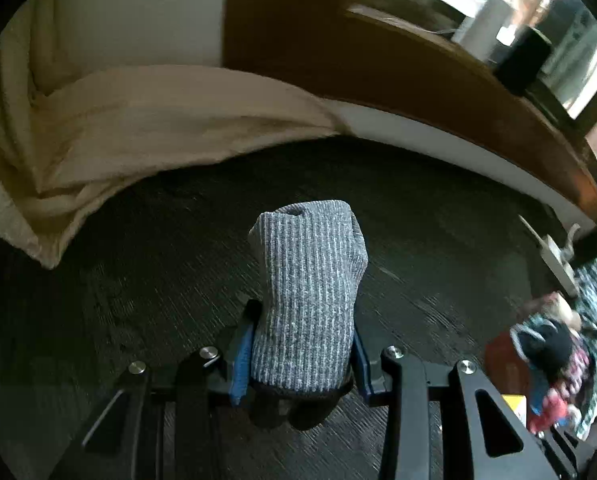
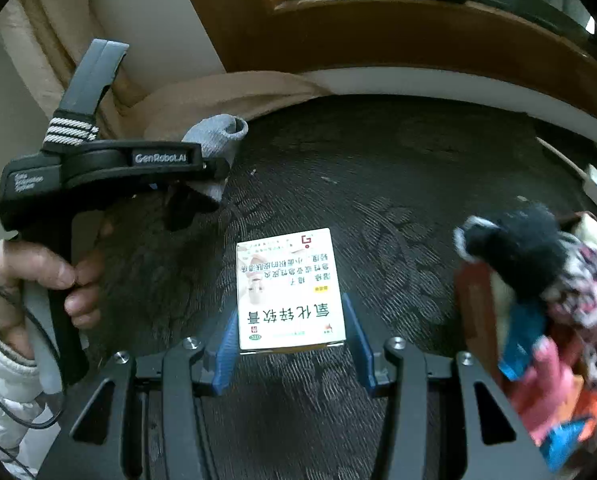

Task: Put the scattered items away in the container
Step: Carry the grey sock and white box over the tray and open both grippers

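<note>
A dark patterned carpet (image 2: 378, 184) covered the floor in both views, met at its far edge by a white skirting board (image 1: 458, 140) under a brown wooden wall panel (image 1: 378, 64). A cream curtain (image 1: 138, 120) hung at the left and pooled in folds onto the carpet. Above the panel a window ledge carried a dark box-like object (image 1: 524, 60), too blurred to identify.

At the right edge of the carpet stood the container (image 2: 474, 300), a reddish-brown box of which only part of a wall showed; it was heaped with soft items (image 2: 550, 280) in black, pink, blue and floral print, spilling over its rim.

The left tool (image 1: 302, 360) was clenched on a grey ribbed sock (image 1: 310, 280), its blue pads pressed against the sock's sides, the fabric standing up and forward above the carpet. In the right wrist view the same tool appeared from the side, gripped by a hand (image 2: 38, 288) in a white sleeve, with the sock's end poking past its front.

The right tool (image 2: 290, 344) stood wide open, low over the carpet, with its blue fingers (image 2: 224, 344) flanking a white printed carton (image 2: 288, 292) that lay flat. A gap showed on each side, so the carton was not gripped. It lay well apart from the container.
</note>
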A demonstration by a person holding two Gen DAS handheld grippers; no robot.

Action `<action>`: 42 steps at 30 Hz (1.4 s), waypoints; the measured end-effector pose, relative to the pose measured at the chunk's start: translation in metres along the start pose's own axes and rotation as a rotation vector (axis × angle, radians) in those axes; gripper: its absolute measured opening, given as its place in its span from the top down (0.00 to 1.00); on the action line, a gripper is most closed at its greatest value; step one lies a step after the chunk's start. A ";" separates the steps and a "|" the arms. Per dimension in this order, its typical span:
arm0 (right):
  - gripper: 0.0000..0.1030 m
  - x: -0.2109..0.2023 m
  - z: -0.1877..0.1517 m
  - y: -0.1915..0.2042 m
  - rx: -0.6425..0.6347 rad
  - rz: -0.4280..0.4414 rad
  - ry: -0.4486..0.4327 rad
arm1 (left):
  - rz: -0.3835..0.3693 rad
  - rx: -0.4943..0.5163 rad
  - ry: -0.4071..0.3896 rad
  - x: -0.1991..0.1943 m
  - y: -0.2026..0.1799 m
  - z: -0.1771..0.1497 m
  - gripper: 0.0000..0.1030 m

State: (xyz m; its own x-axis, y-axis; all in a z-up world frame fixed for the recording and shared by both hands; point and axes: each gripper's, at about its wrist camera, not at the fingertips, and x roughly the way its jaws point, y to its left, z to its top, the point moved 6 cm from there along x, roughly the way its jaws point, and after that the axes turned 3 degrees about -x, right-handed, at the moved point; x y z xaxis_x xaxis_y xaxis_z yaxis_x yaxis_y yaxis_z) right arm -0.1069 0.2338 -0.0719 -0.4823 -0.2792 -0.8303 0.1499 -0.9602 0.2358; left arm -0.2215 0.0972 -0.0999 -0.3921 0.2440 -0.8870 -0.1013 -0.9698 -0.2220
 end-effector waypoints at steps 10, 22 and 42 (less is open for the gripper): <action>0.49 -0.083 -0.043 -0.045 0.062 -0.042 -0.097 | -0.070 0.107 -0.015 -0.052 -0.086 -0.046 0.59; 0.49 -0.168 -0.108 -0.145 0.217 -0.179 -0.183 | -0.211 0.279 -0.019 -0.081 -0.234 -0.090 0.59; 0.49 -0.124 -0.137 -0.181 0.124 -0.156 -0.065 | -0.231 0.417 0.129 -0.014 -0.307 -0.134 0.48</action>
State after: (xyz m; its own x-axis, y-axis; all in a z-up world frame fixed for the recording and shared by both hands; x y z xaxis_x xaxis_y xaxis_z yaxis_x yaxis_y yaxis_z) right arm 0.0438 0.4436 -0.0809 -0.5463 -0.1230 -0.8285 -0.0368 -0.9847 0.1705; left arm -0.0619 0.3910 -0.0732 -0.2024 0.4242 -0.8826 -0.5395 -0.8005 -0.2610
